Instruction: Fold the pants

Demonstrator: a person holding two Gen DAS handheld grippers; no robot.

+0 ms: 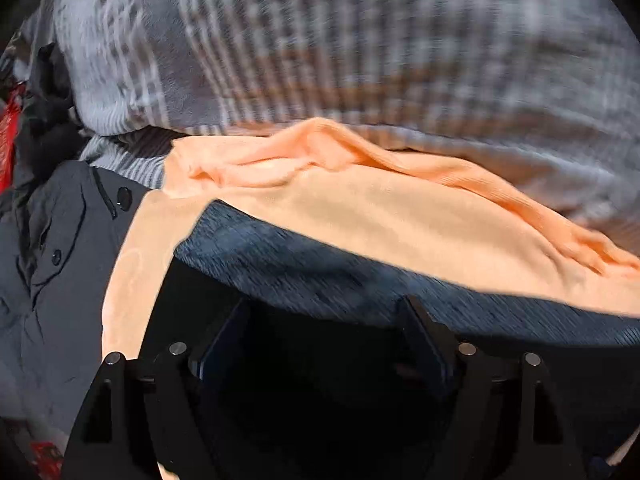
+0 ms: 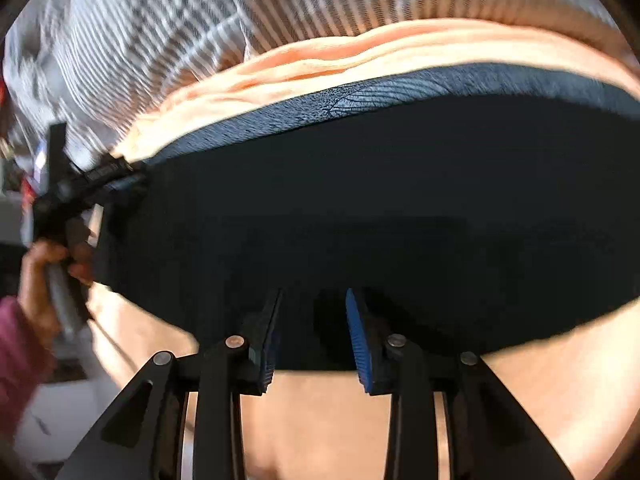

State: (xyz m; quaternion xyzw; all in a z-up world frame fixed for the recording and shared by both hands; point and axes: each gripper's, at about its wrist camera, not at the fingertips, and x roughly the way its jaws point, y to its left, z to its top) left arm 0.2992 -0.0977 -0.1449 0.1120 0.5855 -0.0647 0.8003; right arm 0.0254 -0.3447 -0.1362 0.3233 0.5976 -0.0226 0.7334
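Observation:
The dark navy pants (image 1: 304, 264) lie spread across an orange cloth (image 1: 400, 216). My left gripper (image 1: 326, 308) stands over their near part with its jaws wide apart; the dark fabric between them is in shadow and the pads do not press on it. In the right wrist view the pants (image 2: 380, 200) fill the middle as a broad dark shape. My right gripper (image 2: 314, 296) is at their near edge, its blue pads (image 2: 360, 336) apart with a gap over the fabric. The left gripper (image 2: 116, 176) shows at the pants' left edge, held by a hand (image 2: 38, 276).
Plaid grey-and-white bedding (image 1: 360, 48) is bunched behind the orange cloth. A dark grey garment with buttons (image 1: 60, 240) lies to the left, with red and black things (image 1: 10, 136) beyond it. A pink sleeve (image 2: 18, 356) is at the lower left of the right wrist view.

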